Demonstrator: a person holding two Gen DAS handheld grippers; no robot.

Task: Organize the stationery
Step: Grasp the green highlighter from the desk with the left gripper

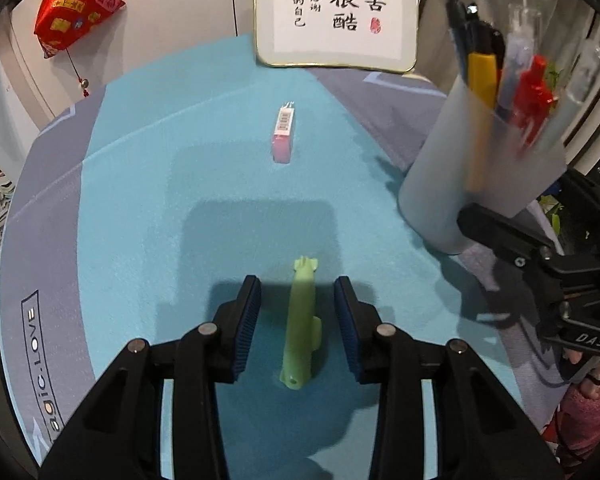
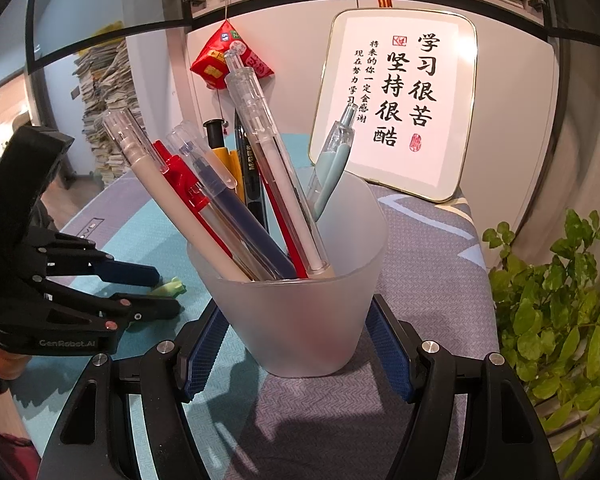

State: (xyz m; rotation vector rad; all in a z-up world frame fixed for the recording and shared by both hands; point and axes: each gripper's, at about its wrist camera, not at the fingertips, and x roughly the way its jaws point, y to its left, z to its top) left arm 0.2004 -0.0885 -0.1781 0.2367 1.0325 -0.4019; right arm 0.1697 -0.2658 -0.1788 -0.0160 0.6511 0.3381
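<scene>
Teal felt mat (image 1: 140,208) spreads under both tools, and the frosted plastic pen cup (image 2: 300,312) stands at its edge, squarely between the right gripper (image 2: 296,344)'s blue pads, tilted a little. Those jaws look closed against the cup's sides, though actual contact is hard to confirm. The cup is already crowded with pens (image 2: 236,208).

Over on the other side, the left gripper (image 1: 296,320) sits wide open, straddling the green pen (image 1: 302,320), which lies lengthwise in the gap, nearer the right-hand pad, touching neither. Farther ahead of the fingers lies the pink eraser (image 1: 283,136).

To do this well, I'd centre the pen first, then close mid-barrel so it doesn't pivot or roll. Keep the cup steady; a tilted, crowded cup could tip.
</scene>
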